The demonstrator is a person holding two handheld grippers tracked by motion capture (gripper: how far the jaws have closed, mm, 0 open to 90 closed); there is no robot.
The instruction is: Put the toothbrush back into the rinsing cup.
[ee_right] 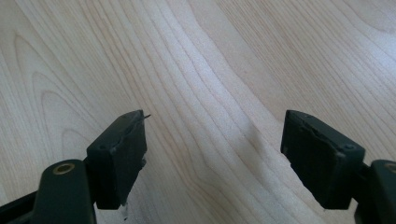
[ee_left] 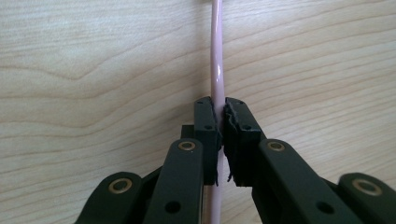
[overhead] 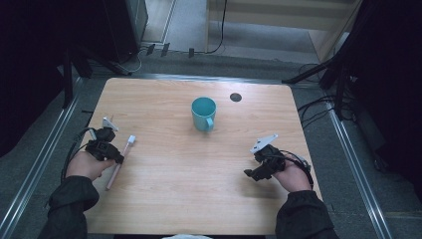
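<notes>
A pale pink toothbrush [overhead: 119, 162] with a white head lies on the wooden table [overhead: 189, 199] at the left. My left gripper [overhead: 118, 160] is shut on its handle; in the left gripper view the pink handle [ee_left: 217, 70] runs up between the two black pads [ee_left: 206, 122], which press on it. A teal mug [overhead: 204, 113] stands upright near the table's middle, its handle toward me. My right gripper [overhead: 249, 174] rests low over the table at the right, open; in the right gripper view [ee_right: 212, 158] only bare wood lies between its wide-apart jaws.
A small dark round hole [overhead: 235, 97] sits in the tabletop behind the mug. Metal rails [overhead: 45, 154] run along both sides of the table. Cables [overhead: 318, 107] lie on the floor at the right.
</notes>
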